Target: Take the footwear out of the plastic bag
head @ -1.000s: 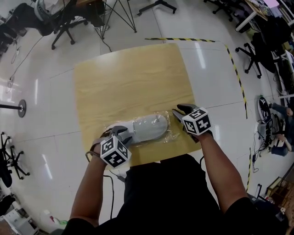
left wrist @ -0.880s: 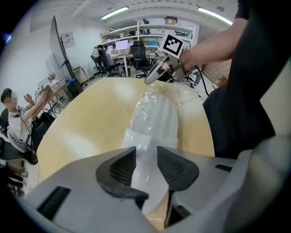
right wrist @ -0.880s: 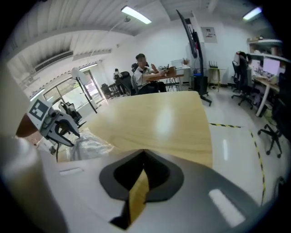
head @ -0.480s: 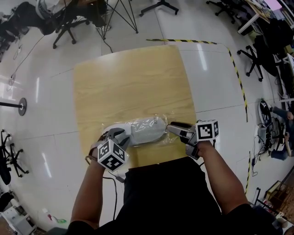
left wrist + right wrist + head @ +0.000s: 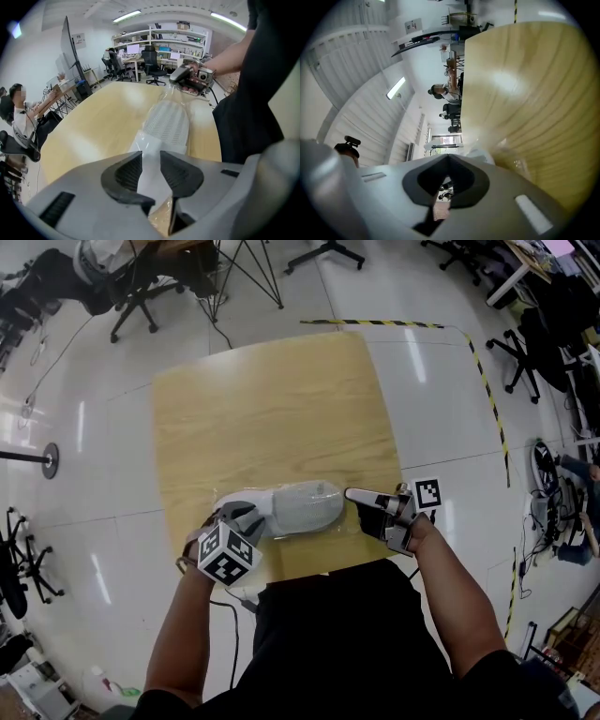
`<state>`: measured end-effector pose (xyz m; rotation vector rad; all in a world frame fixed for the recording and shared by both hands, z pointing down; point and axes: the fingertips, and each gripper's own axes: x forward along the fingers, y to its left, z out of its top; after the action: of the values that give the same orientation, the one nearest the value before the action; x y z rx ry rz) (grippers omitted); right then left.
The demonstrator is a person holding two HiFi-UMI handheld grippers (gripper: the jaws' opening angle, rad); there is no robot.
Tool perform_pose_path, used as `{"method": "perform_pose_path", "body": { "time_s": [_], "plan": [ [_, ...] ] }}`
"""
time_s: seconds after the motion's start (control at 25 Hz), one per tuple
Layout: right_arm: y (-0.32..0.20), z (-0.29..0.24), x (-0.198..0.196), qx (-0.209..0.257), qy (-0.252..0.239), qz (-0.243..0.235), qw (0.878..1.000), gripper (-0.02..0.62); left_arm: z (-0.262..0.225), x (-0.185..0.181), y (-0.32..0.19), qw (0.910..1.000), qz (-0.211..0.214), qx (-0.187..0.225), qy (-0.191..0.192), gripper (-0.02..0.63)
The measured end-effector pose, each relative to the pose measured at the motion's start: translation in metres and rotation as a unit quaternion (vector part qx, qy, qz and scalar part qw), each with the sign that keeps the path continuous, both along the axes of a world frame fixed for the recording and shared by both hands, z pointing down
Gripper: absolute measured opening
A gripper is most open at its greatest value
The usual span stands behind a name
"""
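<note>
Pinning heel, peeling bag off toe
L gripper (image 5: 151, 153) jaws, just closing in, clamp the white shoe (image 5: 166, 124) at its heel. R gripper (image 5: 449, 156) jaws are together at the toe end of the plastic bag (image 5: 348, 520); film pinch unclear. Shoe lies bagged at near edge of desk (image 5: 272, 399). Best: hold L firm & low, draw R straight off along shoe, slowly, w/o tearing film.

Left tongs (image 5: 246, 515), jaws just closing, hold the bagged shoe (image 5: 302, 503) by its heel; right tongs (image 5: 354, 494) at its toe.
</note>
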<state>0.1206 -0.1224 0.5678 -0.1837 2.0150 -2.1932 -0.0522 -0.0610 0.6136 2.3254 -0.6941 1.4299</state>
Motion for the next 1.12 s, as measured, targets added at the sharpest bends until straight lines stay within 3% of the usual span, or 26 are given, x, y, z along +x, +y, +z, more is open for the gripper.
{"method": "perform_pose_path", "body": {
  "time_s": [0.08, 0.16, 0.24, 0.36, 0.44, 0.6, 0.64, 0.76, 0.84, 0.96, 1.04, 1.12],
  "plan": [
    [0.001, 0.004, 0.009, 0.010, 0.012, 0.010, 1.000, 0.024, -0.001, 0.000, -0.001, 1.0000, -0.002, 0.003, 0.005, 0.126],
    [0.003, 0.007, 0.016, 0.038, 0.046, 0.008, 0.998, 0.151, -0.003, -0.002, -0.001, 1.0000, 0.002, 0.007, 0.005, 0.126],
    [0.013, 0.006, 0.014, 0.076, 0.085, -0.023, 0.993, 0.187, -0.004, -0.002, -0.001, 0.9999, 0.005, 0.011, 0.006, 0.124],
    [0.036, 0.018, 0.002, 0.132, 0.169, -0.103, 0.971, 0.171, -0.003, -0.003, -0.001, 0.9999, 0.008, 0.012, 0.005, 0.121],
    [0.045, 0.022, -0.001, 0.157, 0.192, -0.135, 0.959, 0.003, -0.001, -0.003, -0.001, 0.9999, 0.007, 0.010, 0.004, 0.121],
    [0.049, -0.007, 0.001, 0.138, 0.095, -0.119, 0.979, 0.003, -0.002, -0.005, -0.004, 1.0000, 0.001, 0.007, 0.003, 0.114],
    [0.048, -0.005, 0.007, 0.137, 0.101, -0.107, 0.980, 0.012, -0.003, -0.005, -0.004, 1.0000, 0.000, 0.008, 0.005, 0.114],
    [0.046, 0.014, 0.030, 0.145, 0.172, -0.080, 0.971, 0.141, -0.005, -0.006, -0.004, 0.9999, 0.002, 0.012, 0.009, 0.114],
    [0.038, 0.028, 0.048, 0.177, 0.263, -0.053, 0.947, 0.140, -0.006, -0.006, -0.005, 0.9998, 0.006, 0.015, 0.010, 0.114],
    [0.026, 0.035, 0.068, 0.241, 0.399, -0.013, 0.885, 0.117, -0.006, -0.009, -0.005, 0.9997, 0.012, 0.016, 0.012, 0.114],
    [0.027, 0.035, 0.062, 0.288, 0.456, -0.033, 0.842, 0.101, -0.006, -0.010, -0.005, 0.9997, 0.015, 0.015, 0.010, 0.112],
    [0.036, 0.042, 0.045, 0.335, 0.493, -0.096, 0.797, 0.095, -0.005, -0.011, -0.005, 0.9997, 0.017, 0.014, 0.005, 0.110]
  ]
}}
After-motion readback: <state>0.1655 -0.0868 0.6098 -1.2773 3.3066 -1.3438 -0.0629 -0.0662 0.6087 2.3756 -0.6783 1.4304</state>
